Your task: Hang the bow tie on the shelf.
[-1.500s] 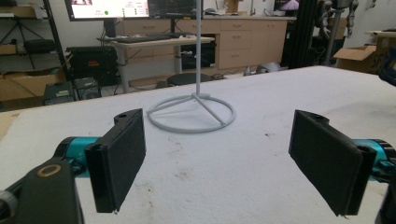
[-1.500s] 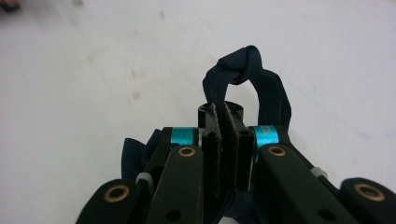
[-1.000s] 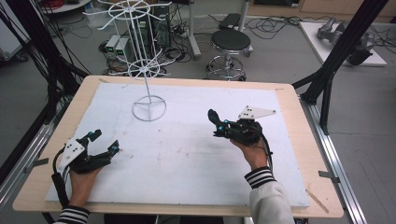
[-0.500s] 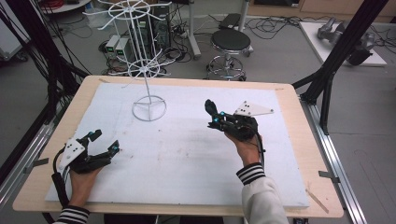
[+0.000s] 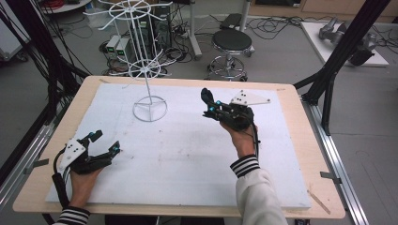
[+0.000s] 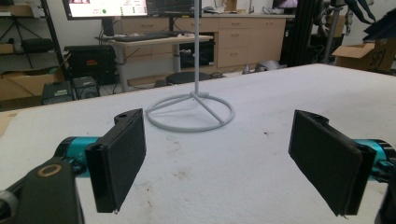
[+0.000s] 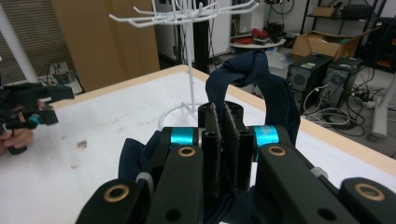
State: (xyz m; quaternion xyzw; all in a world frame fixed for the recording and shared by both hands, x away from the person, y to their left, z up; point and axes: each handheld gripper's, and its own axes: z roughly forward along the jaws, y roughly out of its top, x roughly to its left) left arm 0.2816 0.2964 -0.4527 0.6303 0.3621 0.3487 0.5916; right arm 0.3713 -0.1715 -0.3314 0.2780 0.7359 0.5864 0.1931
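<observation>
The right gripper [image 7: 222, 140] has its two black jaws pressed together on a strip of dark navy fabric [image 7: 247, 74], which loops up above the jaw tips and also bunches below around the gripper body. In the high view this right gripper [image 5: 210, 104] is held above the far middle of the white foam-covered table top [image 5: 187, 154], just right of the white wire hook stand [image 5: 149, 70] with its ring base. The left gripper [image 6: 217, 158] has its jaws spread wide with nothing between them, low over the board near the left front edge [image 5: 104, 144], pointing toward the stand's ring base [image 6: 190, 110], well apart from it.
</observation>
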